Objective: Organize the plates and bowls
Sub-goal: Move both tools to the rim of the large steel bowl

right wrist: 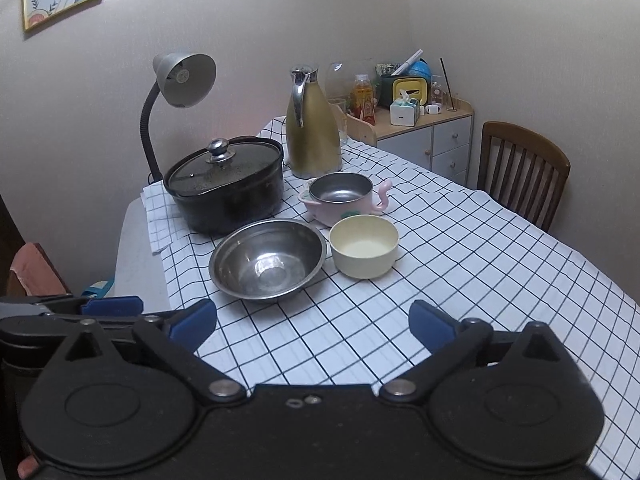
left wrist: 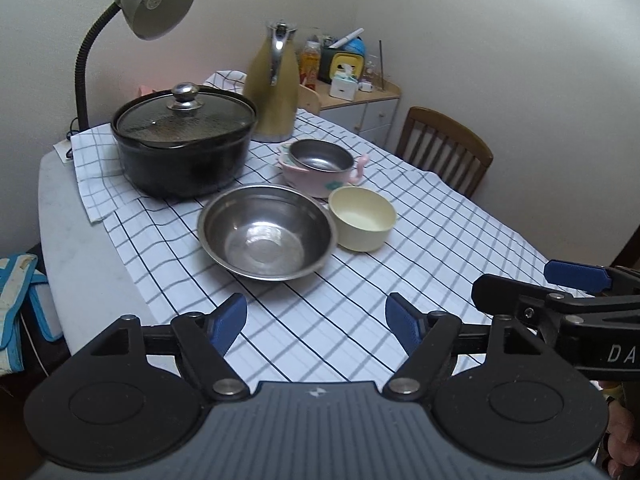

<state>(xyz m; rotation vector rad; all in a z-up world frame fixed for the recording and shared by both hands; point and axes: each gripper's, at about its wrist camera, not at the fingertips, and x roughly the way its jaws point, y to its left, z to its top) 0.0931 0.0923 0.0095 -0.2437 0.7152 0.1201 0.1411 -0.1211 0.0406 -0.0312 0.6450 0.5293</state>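
With both our left gripper [left wrist: 316,322] and right gripper [right wrist: 313,326] spread wide and empty above the checked tablecloth [right wrist: 460,280], we seem between grasps, and next probably reach for the cream bowl [right wrist: 364,251] beside the large steel bowl [right wrist: 269,258].

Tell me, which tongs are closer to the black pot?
Left, it seems: the black pot lies ahead and slightly left of the left tongs; the right tongs sit further right.

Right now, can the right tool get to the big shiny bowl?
Probably yes. The right tool is open with nothing in it, and only bare checked cloth lies between it and the big steel bowl. The cream bowl sits beside, not in front.
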